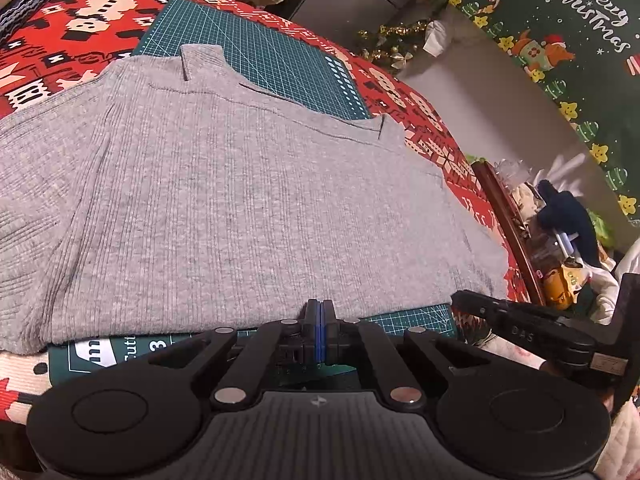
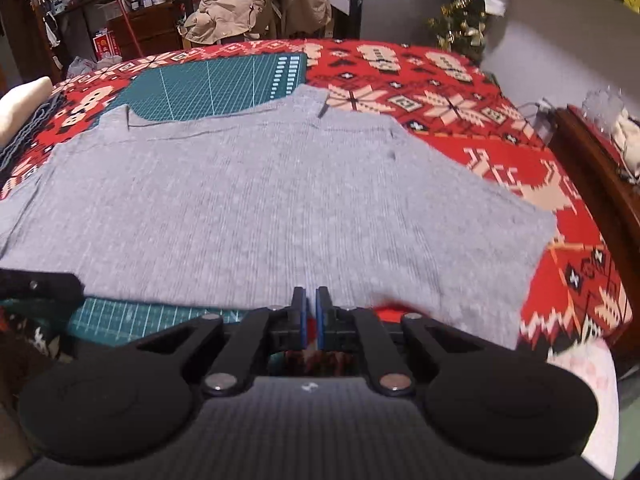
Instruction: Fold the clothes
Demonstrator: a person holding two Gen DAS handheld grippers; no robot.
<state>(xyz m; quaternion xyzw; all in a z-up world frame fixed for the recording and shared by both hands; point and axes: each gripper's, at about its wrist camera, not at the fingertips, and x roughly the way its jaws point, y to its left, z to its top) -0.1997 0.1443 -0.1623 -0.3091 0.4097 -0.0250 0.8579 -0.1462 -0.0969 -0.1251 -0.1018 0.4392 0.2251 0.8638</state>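
- Both grippers are hovering at the near hem of the grey ribbed top (image 1: pixel 224 200): the left gripper (image 1: pixel 320 312) is showing its blue pads pressed together on nothing, and the right gripper (image 2: pixel 311 304) is holding its jaws almost closed, with only a slit between them and no cloth inside.
- Folding is looking barely begun: the top is lying spread flat, neckline far, hem near, with no fold showing.
- Soft, fine-ribbed knit is draping over a green gridded cutting mat (image 1: pixel 264 52) and a red patterned Christmas cloth (image 2: pixel 500 152).
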